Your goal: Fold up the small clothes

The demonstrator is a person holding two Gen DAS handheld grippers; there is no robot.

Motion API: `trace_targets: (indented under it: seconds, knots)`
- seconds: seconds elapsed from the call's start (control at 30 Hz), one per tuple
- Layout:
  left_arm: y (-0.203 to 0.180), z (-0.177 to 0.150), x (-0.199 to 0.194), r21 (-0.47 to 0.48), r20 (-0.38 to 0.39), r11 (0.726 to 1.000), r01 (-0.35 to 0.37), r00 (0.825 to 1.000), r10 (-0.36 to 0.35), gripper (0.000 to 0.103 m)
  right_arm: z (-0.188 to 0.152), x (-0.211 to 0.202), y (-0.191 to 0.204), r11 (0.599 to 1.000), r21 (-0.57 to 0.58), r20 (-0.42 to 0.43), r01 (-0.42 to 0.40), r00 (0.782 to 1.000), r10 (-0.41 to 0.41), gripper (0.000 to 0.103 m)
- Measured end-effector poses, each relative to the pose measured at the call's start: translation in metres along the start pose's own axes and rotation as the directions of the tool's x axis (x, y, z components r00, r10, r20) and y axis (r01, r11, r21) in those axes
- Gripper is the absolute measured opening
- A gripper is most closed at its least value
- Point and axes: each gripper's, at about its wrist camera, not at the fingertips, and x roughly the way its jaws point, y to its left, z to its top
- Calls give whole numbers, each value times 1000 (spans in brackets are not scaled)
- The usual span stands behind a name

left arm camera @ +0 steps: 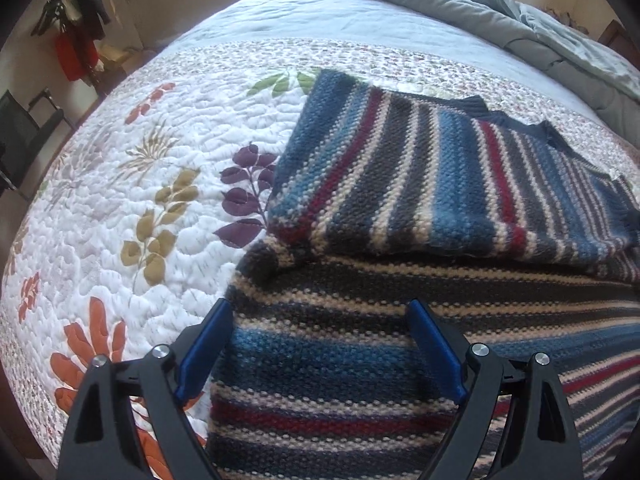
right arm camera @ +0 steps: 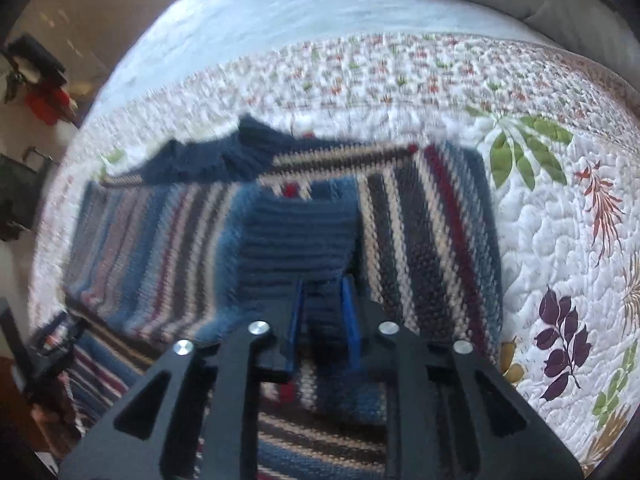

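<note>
My left claw (left arm camera: 320, 320) gapes wide over the near edge of the striped knitted sweater in blue, dark red, cream and charcoal wool (left arm camera: 420, 184), nothing between its blue pads; the sweater lies half-folded on the white floral quilted bedspread (left arm camera: 132, 184) of the bed; my right claw (right arm camera: 322, 300) stands narrowly parted around a blue ribbed fold of it, contact uncertain through blur.

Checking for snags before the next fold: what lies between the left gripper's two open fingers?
Only the striped sweater itself: the left gripper stands open over its striped knit, nothing else in the gap, as the left wrist view shows.
</note>
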Motion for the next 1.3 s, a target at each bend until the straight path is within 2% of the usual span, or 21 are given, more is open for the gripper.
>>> trace_targets:
  seconds: [0.1, 0.23, 0.27, 0.37, 0.47, 0.57, 0.63, 0.7, 0.77, 0.9, 1.03, 1.1, 1.17, 1.23, 1.3]
  knots:
    - [-4, 0, -2, 3, -5, 999, 36, 999, -36, 90, 14, 3, 0, 1000, 10, -12, 13, 1000, -13, 40]
    - [-9, 0, -2, 31, -1, 999, 30, 1000, -30, 90, 27, 23, -6, 999, 50, -58, 8, 998, -5, 43]
    - [-10, 0, -1, 32, -3, 999, 27, 1000, -27, 91, 28, 29, -7, 998, 59, -73, -11, 997, 15, 40]
    - [-8, 1, 5, 23, -13, 1000, 12, 1000, -12, 91, 28, 36, -8, 995, 74, -72, -62, 995, 67, 15]
    - [-1, 3, 7, -9, 2, 1000, -29, 1000, 29, 91, 27, 27, -12, 993, 89, 1, -80, 997, 80, 11]
    - [2, 3, 10, -16, 10, 997, -74, 997, 74, 94, 24, 32, -23, 996, 92, 1, -11, 1000, 11, 8]
    - [3, 1, 17, -13, -2, 997, -81, 997, 80, 96, 19, 35, -24, 997, 80, 6, -10, 1000, 9, 10]
    - [4, -1, 20, -24, -14, 997, -75, 997, 75, 96, 9, 21, -28, 994, 102, 41, -36, 999, 32, 24]
    - [5, -2, 15, -19, -19, 998, -62, 998, 61, 96, -7, 7, -30, 993, 105, 64, -55, 997, 49, 33]
    - [9, -13, 3, 17, -42, 998, -59, 997, 60, 96, -72, -17, -26, 997, 51, 15, -57, 998, 56, 33]
    - [16, -46, -14, 51, -52, 996, -74, 996, 77, 96, -156, -35, -20, 998, 4, -32, -66, 997, 66, 33]
    - [22, -66, -20, 63, -59, 996, -57, 996, 61, 100, -190, -38, -17, 999, -32, -31, -18, 999, 17, 32]
    - [30, -85, -21, 56, -68, 998, -22, 997, 26, 100, -211, -37, -17, 999, -41, -16, 0, 1000, -1, 32]
    - [36, -92, -24, 42, -66, 999, -4, 998, 7, 100, -215, -39, -18, 999, -32, 6, -12, 1000, 12, 32]
    - [37, -98, -36, 43, -71, 999, -19, 997, 22, 99, -214, -47, -19, 1000, 11, 7, -28, 1000, 28, 34]
